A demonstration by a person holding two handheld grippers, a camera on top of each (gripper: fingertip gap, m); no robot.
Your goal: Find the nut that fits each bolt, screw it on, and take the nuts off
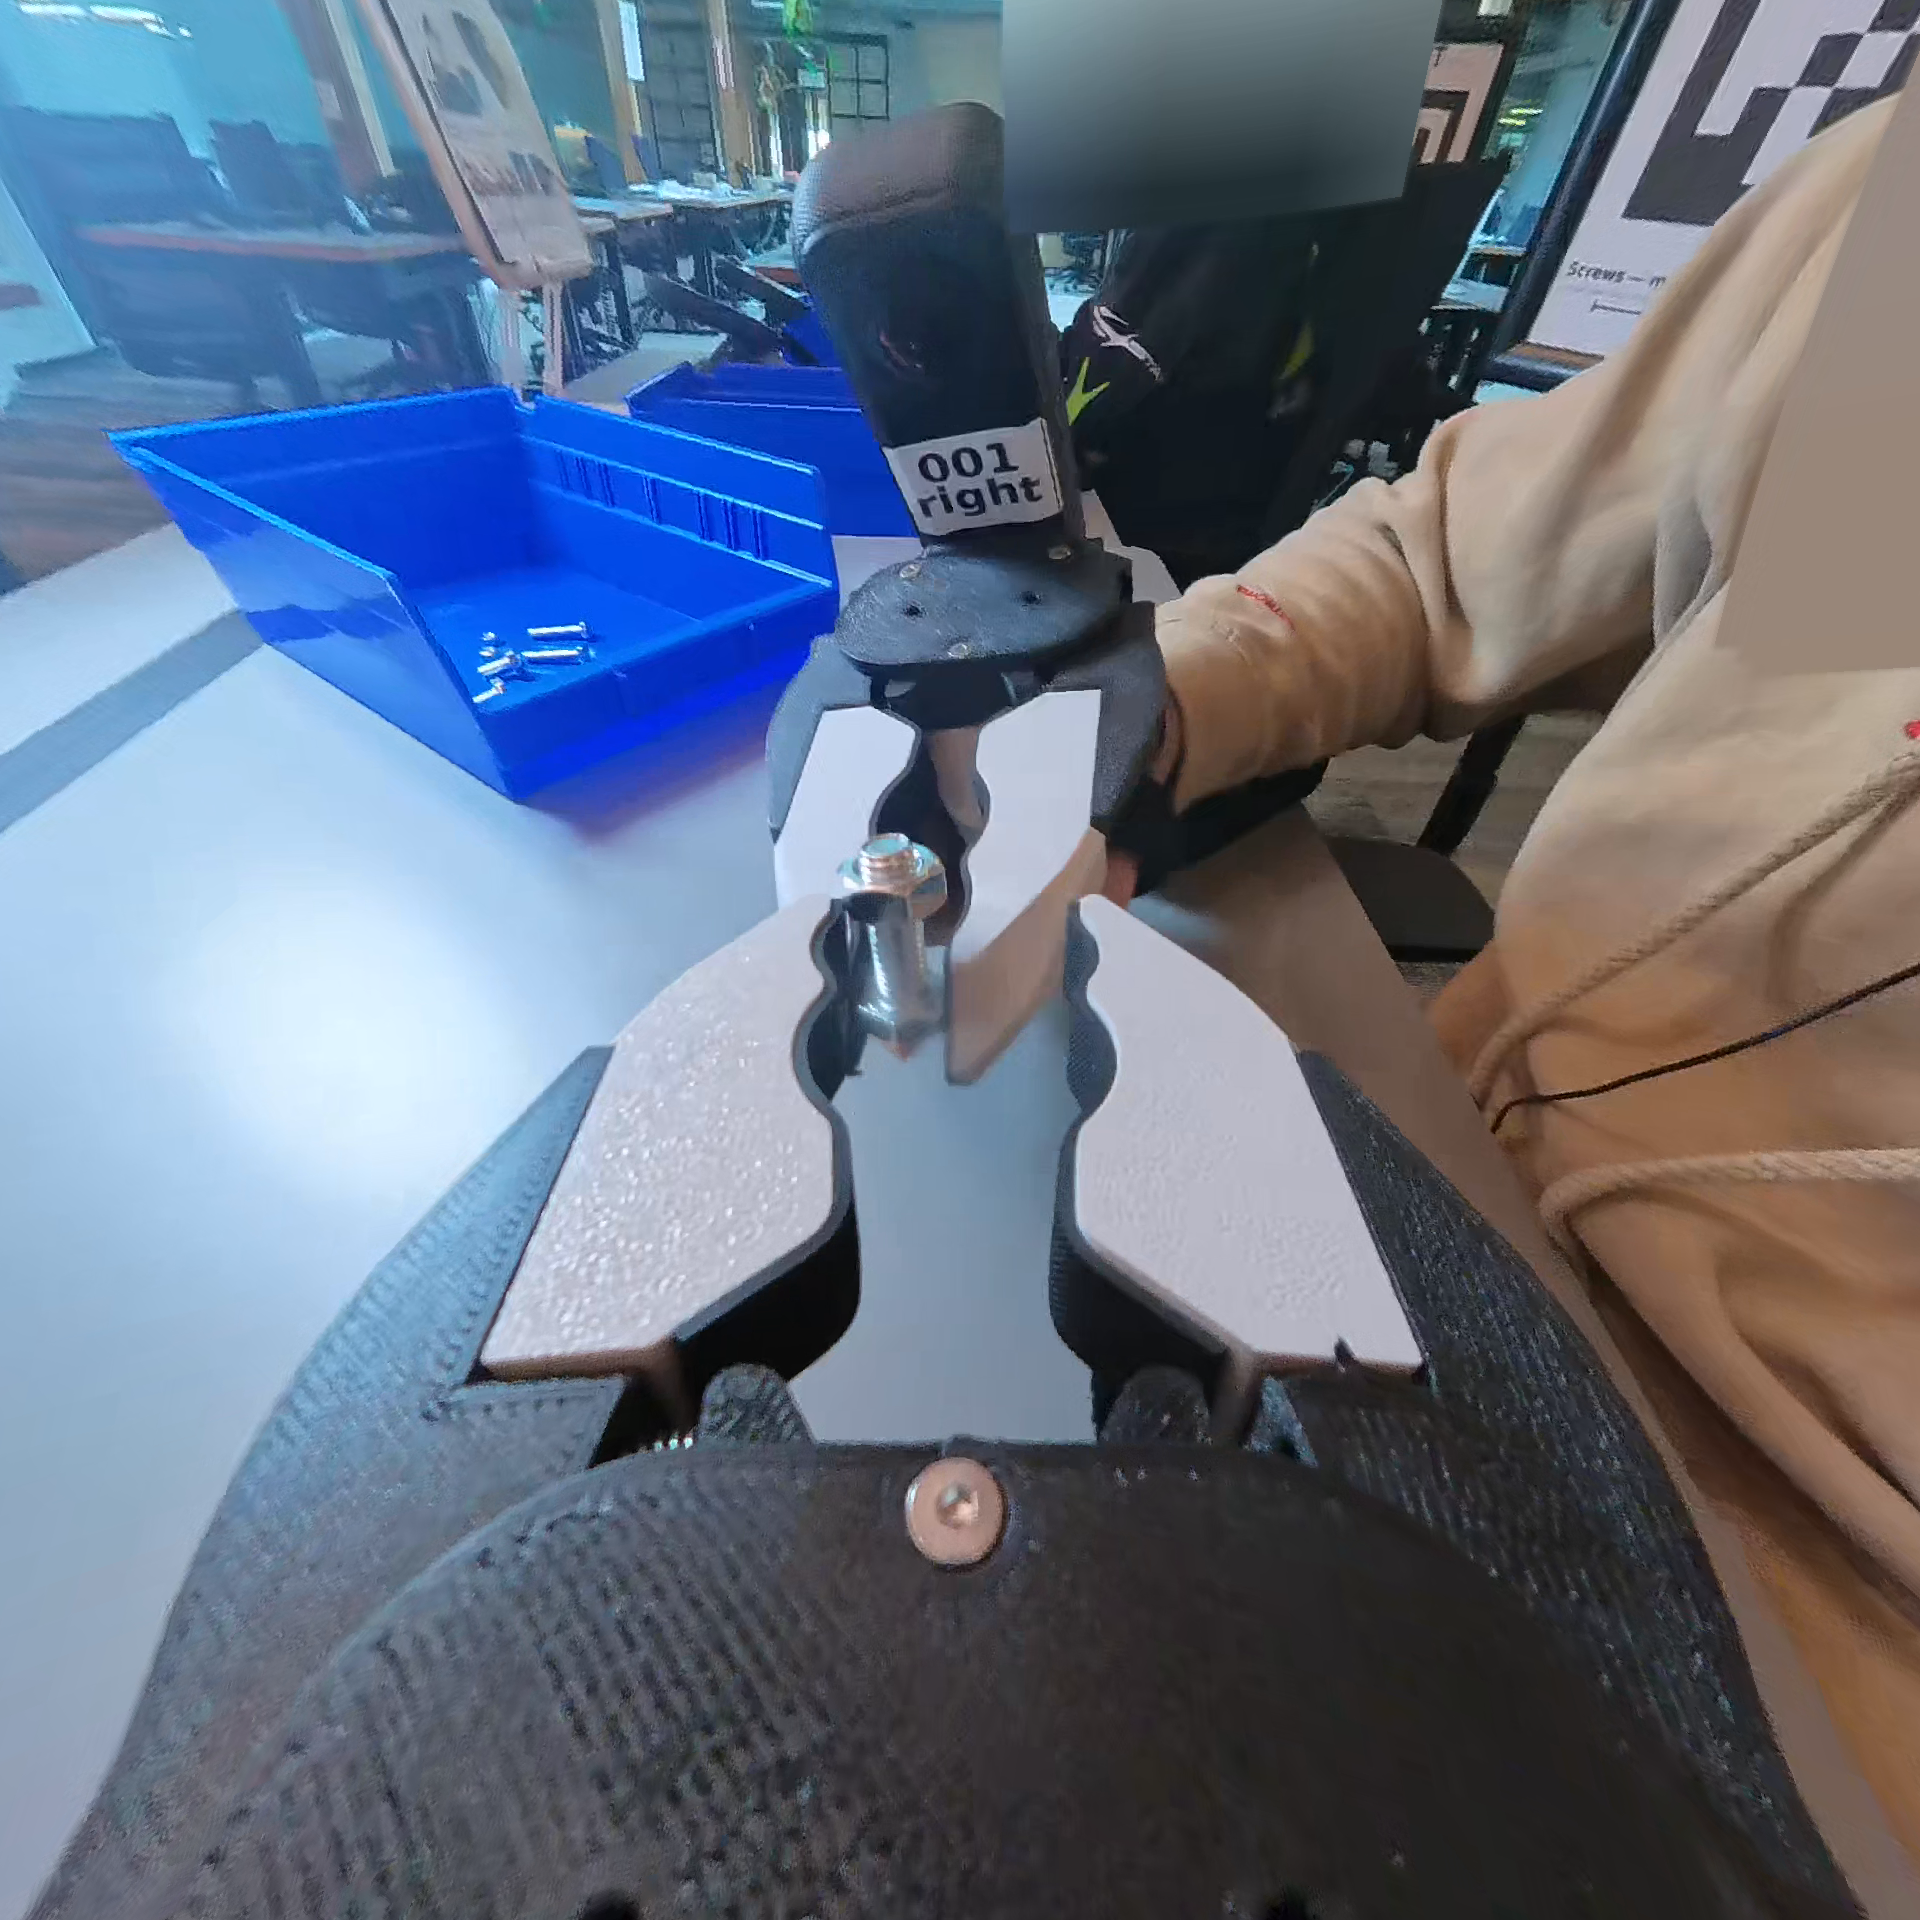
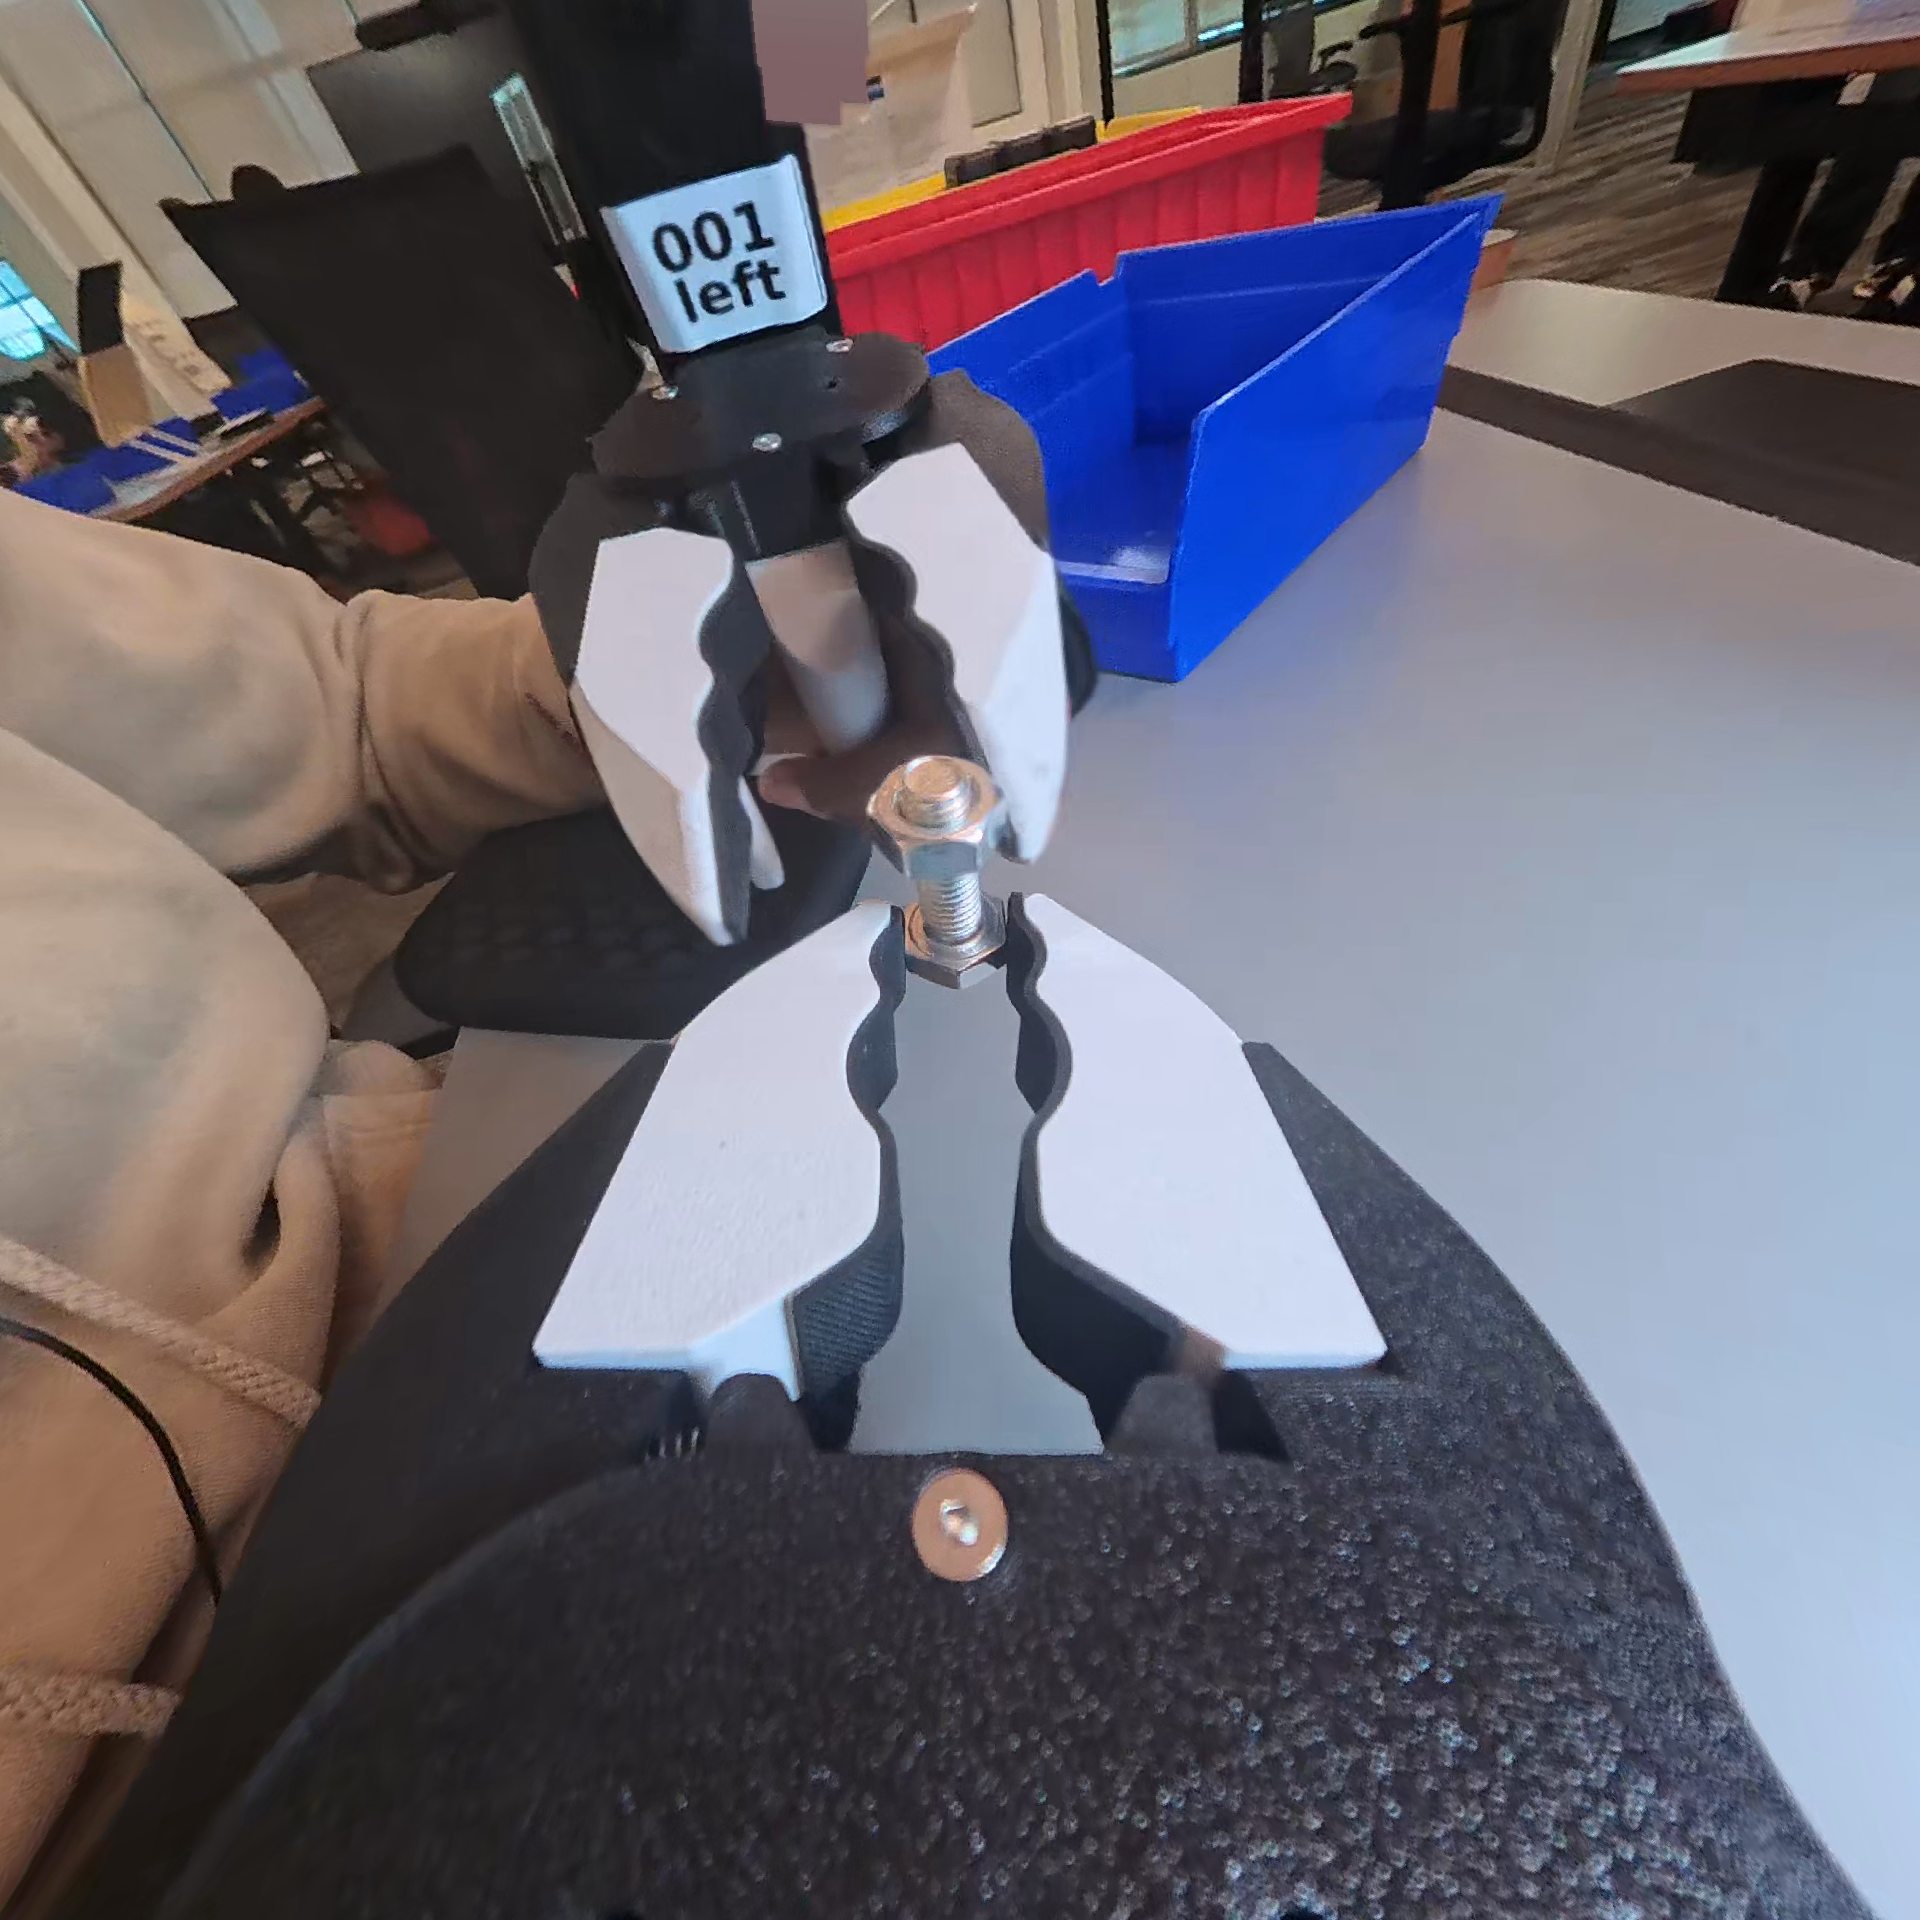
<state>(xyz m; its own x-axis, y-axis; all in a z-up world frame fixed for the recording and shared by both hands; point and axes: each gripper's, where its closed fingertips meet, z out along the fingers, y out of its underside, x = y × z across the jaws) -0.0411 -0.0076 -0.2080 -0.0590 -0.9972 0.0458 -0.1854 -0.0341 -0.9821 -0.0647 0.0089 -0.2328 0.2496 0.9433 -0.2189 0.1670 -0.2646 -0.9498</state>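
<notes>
A silver bolt (image 2: 948,904) stands upright above the grey table (image 2: 1507,831), with a silver nut (image 2: 935,826) near the top of its thread. My right gripper (image 2: 956,925) is shut on the bolt's hex head (image 2: 951,966). My left gripper (image 2: 878,883) comes in from the far side. Its jaws stand open around the nut, wider than the nut, with one finger (image 2: 1023,821) against it. In the left wrist view, the nut (image 1: 894,873) and bolt (image 1: 894,966) sit beside the left finger (image 1: 727,1122) of my left gripper (image 1: 951,925).
A blue bin (image 1: 468,540) on the table holds several loose bolts (image 1: 535,655), with a second blue bin (image 1: 748,405) behind it. The right wrist view shows a blue bin (image 2: 1299,416) and a red bin (image 2: 1091,197). A person's tan sleeve (image 1: 1455,582) and a black chair (image 2: 561,935) are close by. Left and right tips are no more than a few centimetres apart.
</notes>
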